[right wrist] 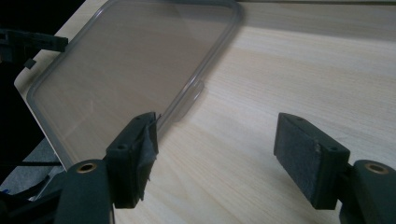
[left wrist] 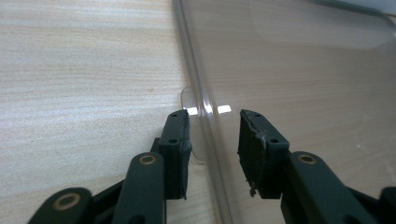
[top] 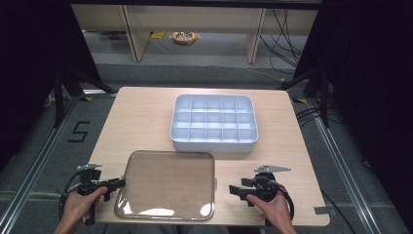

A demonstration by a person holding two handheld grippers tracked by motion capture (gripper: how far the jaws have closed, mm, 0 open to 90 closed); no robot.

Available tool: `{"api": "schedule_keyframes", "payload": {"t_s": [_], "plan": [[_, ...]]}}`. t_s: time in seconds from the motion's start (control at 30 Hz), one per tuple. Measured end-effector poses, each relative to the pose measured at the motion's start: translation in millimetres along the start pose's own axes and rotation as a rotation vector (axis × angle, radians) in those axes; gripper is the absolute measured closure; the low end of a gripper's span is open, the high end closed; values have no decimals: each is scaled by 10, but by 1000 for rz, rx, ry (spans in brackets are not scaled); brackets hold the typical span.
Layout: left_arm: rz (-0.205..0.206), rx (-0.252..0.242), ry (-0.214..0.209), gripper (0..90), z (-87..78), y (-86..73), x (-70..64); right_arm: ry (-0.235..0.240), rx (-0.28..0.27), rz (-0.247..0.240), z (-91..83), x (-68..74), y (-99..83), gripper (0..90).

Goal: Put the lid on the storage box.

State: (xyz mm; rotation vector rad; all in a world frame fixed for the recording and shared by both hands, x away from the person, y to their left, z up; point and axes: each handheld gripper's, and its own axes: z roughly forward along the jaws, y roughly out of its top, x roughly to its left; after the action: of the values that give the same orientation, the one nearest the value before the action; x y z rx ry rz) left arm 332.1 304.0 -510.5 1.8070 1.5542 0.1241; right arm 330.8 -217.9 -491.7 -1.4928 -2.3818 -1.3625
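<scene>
High view first: I see the clear lid (top: 165, 184) lying flat on the desk (top: 141, 117), at its near edge, with the grey divided tray (top: 213, 123) just beyond the lid's far right corner and apart from it. My left gripper (top: 118, 184) sits at the lid's left edge, held by the left hand (top: 78, 208); my right gripper (top: 233, 190) rests to the right of the lid, near it but apart, held by the right hand (top: 272, 207).

From the left gripper view, the fingers (left wrist: 175, 140) stand at a narrow gap, astride the lid's raised rim: one finger is outside the rim, over the small tab (left wrist: 189, 100) that juts from the lid's edge, the other is over the lid's flat face. They do not press the rim; a gap shows on each side.

From the right gripper view, my fingers (right wrist: 310, 156) are spread wide with bare desk between them. The lid lies ahead and to the left of them, its right-edge tab (right wrist: 196, 91) just past the left finger.
</scene>
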Motion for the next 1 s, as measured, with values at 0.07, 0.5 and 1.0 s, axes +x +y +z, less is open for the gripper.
{"api": "schedule_keyframes", "payload": {"t_s": [0.07,0.5,1.0], "plan": [[12,7,-14,656,16,-10,-38,4,4,-3,42,6,6,345],[89,51,-80,679,115,-67,-332,26,47,144,242,-13,101,457],[99,42,-100,677,139,-105,-402,15,0,310,311,-146,40,466]]}}
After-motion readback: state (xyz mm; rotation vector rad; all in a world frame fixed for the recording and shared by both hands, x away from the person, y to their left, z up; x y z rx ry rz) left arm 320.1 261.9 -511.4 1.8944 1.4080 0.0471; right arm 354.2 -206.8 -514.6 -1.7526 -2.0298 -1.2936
